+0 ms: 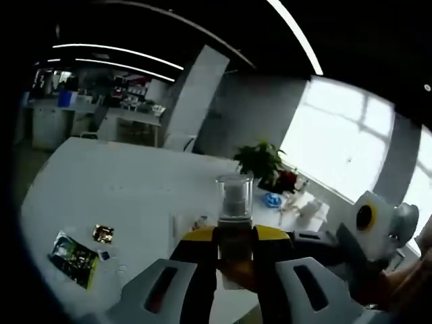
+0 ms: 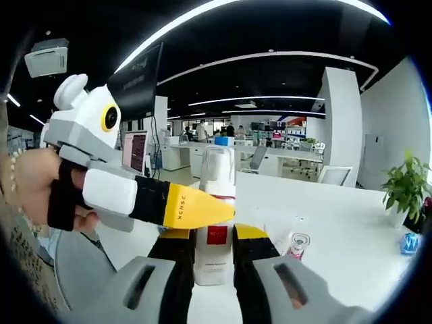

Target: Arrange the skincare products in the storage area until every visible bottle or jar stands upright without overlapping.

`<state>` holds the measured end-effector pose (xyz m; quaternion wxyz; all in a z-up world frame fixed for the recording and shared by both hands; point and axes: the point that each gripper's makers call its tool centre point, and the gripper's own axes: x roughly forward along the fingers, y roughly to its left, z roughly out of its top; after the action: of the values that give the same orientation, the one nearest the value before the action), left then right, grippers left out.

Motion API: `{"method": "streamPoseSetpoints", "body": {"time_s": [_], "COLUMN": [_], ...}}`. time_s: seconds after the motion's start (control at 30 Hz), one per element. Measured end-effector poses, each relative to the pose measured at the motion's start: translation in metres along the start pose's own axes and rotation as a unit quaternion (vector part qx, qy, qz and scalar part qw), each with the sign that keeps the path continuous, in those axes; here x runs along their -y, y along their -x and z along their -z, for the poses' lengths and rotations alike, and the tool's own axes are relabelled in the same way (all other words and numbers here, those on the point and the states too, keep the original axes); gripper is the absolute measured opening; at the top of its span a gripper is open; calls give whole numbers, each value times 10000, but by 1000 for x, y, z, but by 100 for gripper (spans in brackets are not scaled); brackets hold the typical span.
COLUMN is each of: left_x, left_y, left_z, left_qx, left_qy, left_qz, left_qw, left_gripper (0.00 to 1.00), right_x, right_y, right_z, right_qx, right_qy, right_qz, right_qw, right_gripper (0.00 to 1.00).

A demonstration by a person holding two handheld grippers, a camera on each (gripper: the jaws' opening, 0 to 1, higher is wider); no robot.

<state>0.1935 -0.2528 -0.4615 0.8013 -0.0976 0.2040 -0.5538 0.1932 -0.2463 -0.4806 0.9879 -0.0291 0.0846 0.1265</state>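
Observation:
A white pump bottle (image 2: 215, 265) with a red label and a clear cap (image 1: 234, 192) is held up above the white table (image 1: 121, 182). My left gripper (image 1: 235, 237) is shut on it, yellow jaw tips on either side of its body. In the right gripper view my right gripper (image 2: 214, 234) is shut on the same bottle lower down. There the left gripper (image 2: 196, 206) comes in from the left and crosses the bottle's neck. In the left gripper view the right gripper (image 1: 317, 243) reaches in from the right.
A green sachet (image 1: 73, 254) and a small gold packet (image 1: 102, 233) lie on the table at the left. A potted plant (image 1: 260, 160), a blue item (image 1: 272, 200) and white things stand at the far edge. A small pink-topped tube (image 2: 297, 244) lies on the table. A person's hand (image 2: 37, 189) holds the left gripper.

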Motion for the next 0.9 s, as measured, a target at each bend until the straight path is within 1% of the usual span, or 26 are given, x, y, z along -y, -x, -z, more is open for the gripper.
{"method": "streamPoseSetpoints", "body": {"time_s": [0.03,0.07,0.1,0.13,0.17,0.2,0.23,0.27,0.3,0.37,0.4,0.43,0.47,0.5,0.53,0.57,0.6,0.67,0.73,0.83,0.9], "left_x": [0,3,6,8,20,23,28,34,37,45,51,53,54,55,57,57,59,59,57,48,44], "left_y": [0,0,-1,-1,0,0,0,1,1,2,2,1,0,-1,-3,-4,-8,-15,-22,-32,-37], "left_z": [1,5,3,4,7,4,5,6,9,10,10,11,14,17,24,29,36,43,45,48,53], "left_qx": [-78,-208,-212,-265,-413,-350,-403,-450,-586,-646,-639,-689,-773,-862,-1028,-1136,-1257,-1403,-1409,-1427,-1469], "left_qy": [-253,-394,-558,-649,-775,-983,-1158,-1270,-1484,-1596,-1741,-1791,-1849,-1939,-2154,-2304,-2543,-2748,-2746,-2667,-2646], "left_qz": [103,283,521,672,1189,1307,1530,1790,1975,2320,2554,2628,2704,2799,2933,2998,3059,3084,3065,3087,3101], "left_qw": [9996,9986,9969,9953,9890,9859,9806,9746,9672,9574,9489,9456,9416,9363,9257,9188,9088,8998,9005,9018,9013], "left_gripper": [15,15,15,15,15,15,15,15,15,15,15,15,15,15,15,15,15,15,15,15,16], "right_x": [-4,-2,-3,-6,-3,-5,-4,-4,-6,-7,-8,-7,-7,-8,-8,-7,-6,-3,2,11,15], "right_y": [1,4,6,8,10,13,15,18,20,25,28,30,33,34,36,37,37,35,32,29,26], "right_z": [3,5,3,4,6,4,2,4,5,5,4,4,9,13,17,24,28,36,41,47,53], "right_qx": [-52,-67,26,16,-52,55,81,31,28,25,84,111,30,-57,-152,-262,-338,-471,-535,-561,-624], "right_qy": [-61,-93,-48,-110,-191,-232,-292,-117,-27,-117,-220,-207,-204,-167,-128,7,105,182,279,206,223], "right_qz": [-253,-346,-595,-850,-953,-1278,-1415,-1609,-1811,-2203,-2452,-2568,-2734,-2846,-2957,-3053,-3071,-3037,-2917,-2774,-2720], "right_qw": [9996,9993,9982,9963,9953,9915,9895,9869,9835,9754,9692,9662,9617,9585,9551,9519,9510,9514,9546,9589,9600], "right_gripper": [21,21,21,22,22,23,23,23,24,24,24,24,23,23,23,22,22,22,21,21,21]}}
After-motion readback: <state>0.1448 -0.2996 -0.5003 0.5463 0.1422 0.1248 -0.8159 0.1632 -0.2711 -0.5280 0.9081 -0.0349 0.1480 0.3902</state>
